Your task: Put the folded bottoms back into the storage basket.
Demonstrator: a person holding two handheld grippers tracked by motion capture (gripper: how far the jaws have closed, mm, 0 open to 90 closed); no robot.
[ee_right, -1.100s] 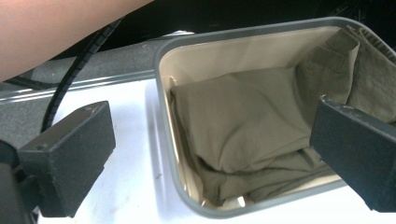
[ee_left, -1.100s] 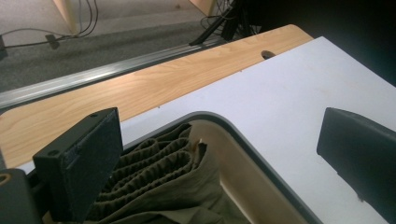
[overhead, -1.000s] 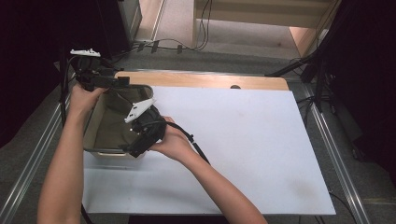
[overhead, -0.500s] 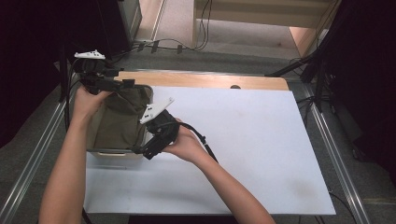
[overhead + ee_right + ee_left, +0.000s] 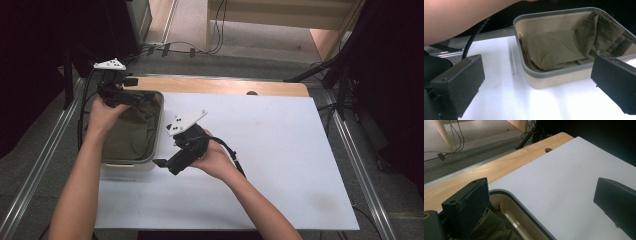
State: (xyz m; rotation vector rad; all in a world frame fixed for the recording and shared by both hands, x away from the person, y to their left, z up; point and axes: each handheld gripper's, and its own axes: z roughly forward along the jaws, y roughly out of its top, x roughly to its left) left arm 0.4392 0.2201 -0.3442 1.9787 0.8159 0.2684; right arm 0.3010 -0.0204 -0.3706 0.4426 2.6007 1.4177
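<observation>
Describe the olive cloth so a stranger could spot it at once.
Start at the white table top and go to its far left corner, where a beige bin with a grey rim stands. The olive cloth lies crumpled inside it, the one soft, dark green thing there.

Left gripper (image 5: 131, 96) jaw tips lost against olive cloth (image 5: 131, 131) at bin (image 5: 159, 131) far corner in high view, gap unreadable there. Bin cut off at bottom edge in left gripper view, cloth mostly behind near jaw. Right gripper (image 5: 165, 163) jaw gap hidden from above by grey plate and hand (image 5: 214, 159). Bin's right corner behind far jaw in right gripper view, cloth folds underneath not visible. Both forearms cut by bottom edge of high view. Surface (image 5: 260, 150) near edge cropped
</observation>
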